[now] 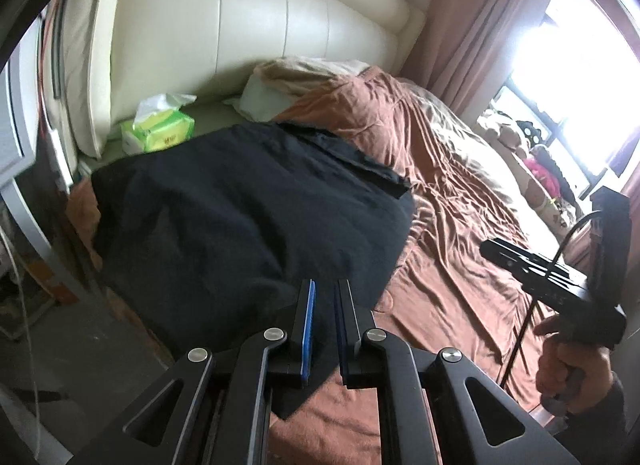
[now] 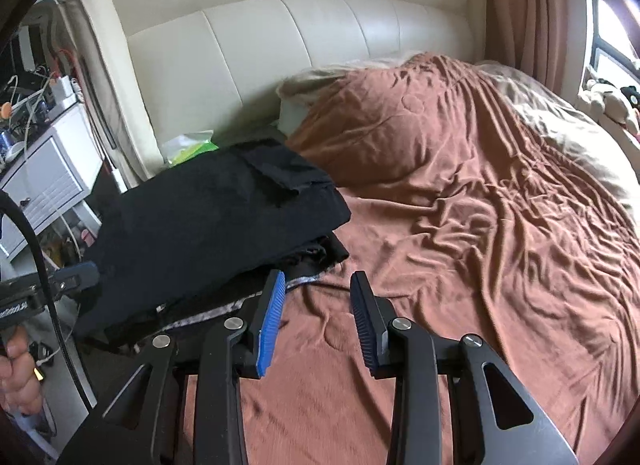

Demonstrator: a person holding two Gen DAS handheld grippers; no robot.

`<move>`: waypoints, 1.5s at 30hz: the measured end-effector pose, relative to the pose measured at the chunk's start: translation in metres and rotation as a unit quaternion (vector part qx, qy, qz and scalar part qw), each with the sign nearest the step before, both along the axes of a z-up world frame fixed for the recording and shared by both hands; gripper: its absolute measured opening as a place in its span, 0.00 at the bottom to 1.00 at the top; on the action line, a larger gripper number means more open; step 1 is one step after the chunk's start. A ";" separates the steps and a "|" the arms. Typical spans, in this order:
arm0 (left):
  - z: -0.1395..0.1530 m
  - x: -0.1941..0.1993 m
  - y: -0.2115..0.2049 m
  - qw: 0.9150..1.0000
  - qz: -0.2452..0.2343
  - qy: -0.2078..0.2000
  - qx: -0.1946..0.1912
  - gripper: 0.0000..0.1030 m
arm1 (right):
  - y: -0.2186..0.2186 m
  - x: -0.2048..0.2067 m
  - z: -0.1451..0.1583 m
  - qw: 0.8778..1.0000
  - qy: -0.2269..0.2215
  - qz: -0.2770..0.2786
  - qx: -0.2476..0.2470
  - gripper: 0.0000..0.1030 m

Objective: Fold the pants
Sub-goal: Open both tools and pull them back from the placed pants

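Black pants (image 1: pixel 240 205) lie folded in a thick flat stack on the brown bedspread (image 1: pixel 460 225), at the bed's corner near the headboard. My left gripper (image 1: pixel 325 285) hovers at their near edge with only a narrow slit between its blue pads. Dark cloth shows in that slit, and whether it is pinched is unclear. From the right wrist the pants (image 2: pixel 208 217) sit to the left, with the left gripper (image 2: pixel 86 271) at their near left edge. My right gripper (image 2: pixel 319 275) stands open over bare bedspread just right of the stack, holding nothing. It also appears side-on as the right gripper (image 1: pixel 486 249).
A cream padded headboard (image 1: pixel 240 25) rises behind. A green tissue pack (image 1: pixel 160 131) and a pillow (image 1: pixel 272 97) lie beside the pants. A white bedside cabinet (image 2: pixel 44 177) with cables stands left of the bed. Curtain and window sill with soft toys (image 1: pixel 516 141) are at far right.
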State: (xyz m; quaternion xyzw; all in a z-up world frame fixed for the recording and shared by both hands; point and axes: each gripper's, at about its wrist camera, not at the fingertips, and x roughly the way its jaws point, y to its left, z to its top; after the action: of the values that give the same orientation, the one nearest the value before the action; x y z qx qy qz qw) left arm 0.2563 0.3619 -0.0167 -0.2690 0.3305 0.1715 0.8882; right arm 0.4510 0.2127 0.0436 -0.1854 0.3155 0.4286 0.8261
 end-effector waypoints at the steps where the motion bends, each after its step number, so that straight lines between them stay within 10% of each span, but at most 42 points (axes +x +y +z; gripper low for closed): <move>1: 0.005 -0.003 -0.005 1.000 -0.001 0.000 0.005 0.11 | -0.007 -0.004 0.005 1.000 -0.004 -0.003 0.001 0.52; 4: 0.018 -0.009 -0.015 1.000 -0.004 -0.003 0.020 0.23 | -0.032 -0.022 0.022 1.000 -0.022 -0.015 0.014 0.68; 9: 0.048 -0.025 -0.046 0.997 -0.013 -0.030 0.068 0.74 | -0.070 -0.047 0.044 0.998 -0.039 -0.028 0.034 0.81; 16: 0.081 -0.043 -0.093 0.991 -0.040 -0.056 0.115 0.99 | -0.122 -0.090 0.071 0.996 -0.064 -0.039 0.054 1.00; 45: 0.115 -0.119 -0.239 0.975 -0.113 -0.097 0.166 1.00 | -0.330 -0.225 0.110 0.986 -0.078 -0.084 0.121 1.00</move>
State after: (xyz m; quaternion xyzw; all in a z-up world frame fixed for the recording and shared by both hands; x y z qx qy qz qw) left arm 0.1373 0.1232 0.0980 -0.0944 0.2382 0.0960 0.9618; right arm 0.2261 -0.1168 0.1540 -0.0895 0.2104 0.3767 0.8977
